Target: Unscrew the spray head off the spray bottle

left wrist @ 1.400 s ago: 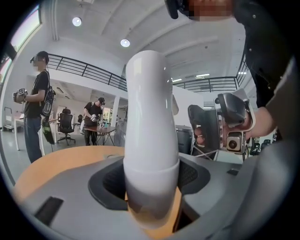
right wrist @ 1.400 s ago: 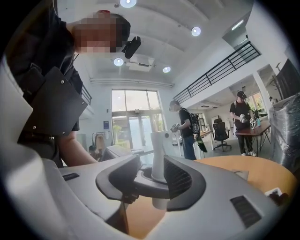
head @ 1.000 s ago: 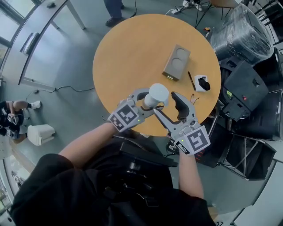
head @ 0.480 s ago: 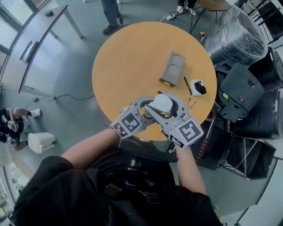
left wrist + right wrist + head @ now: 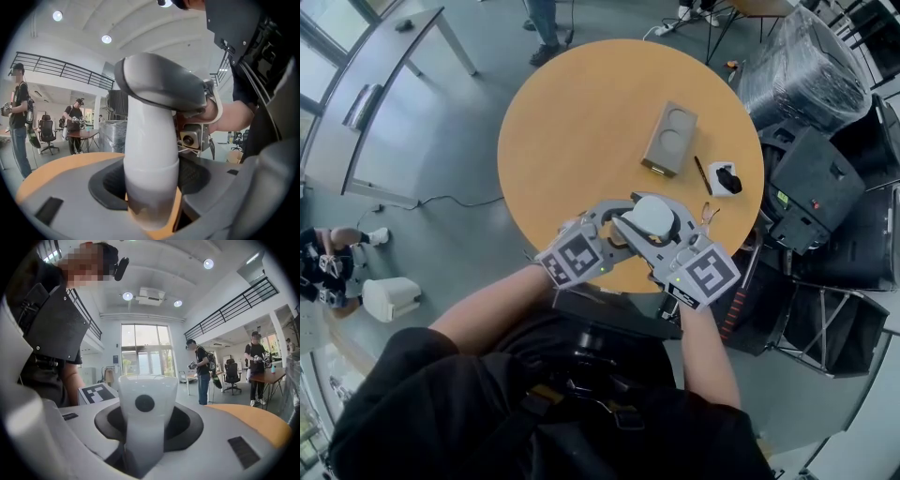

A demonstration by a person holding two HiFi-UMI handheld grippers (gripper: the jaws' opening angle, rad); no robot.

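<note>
I wore a black short-sleeved top (image 5: 487, 412). My pale grey plastic left claw (image 5: 626, 223) and right claw (image 5: 654, 223) each carried a cube of black-and-white square markers (image 5: 577, 258).

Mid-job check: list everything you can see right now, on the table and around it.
Spray bottle: one, white, held over the table's near edge.
Spray head: one, white-grey, on the bottle.
Table: one, round, wood-coloured.
Box: one, grey-brown, two round recesses, on the table.
Pen: one, dark, right of the box.
Small item: one, white with black part, beside the pen.
Bystanders: two, dark clothes, background.
Left gripper: grey, fingers clamped on the bottle.
Right gripper: grey, fingers just closing onto the spray head.
</note>
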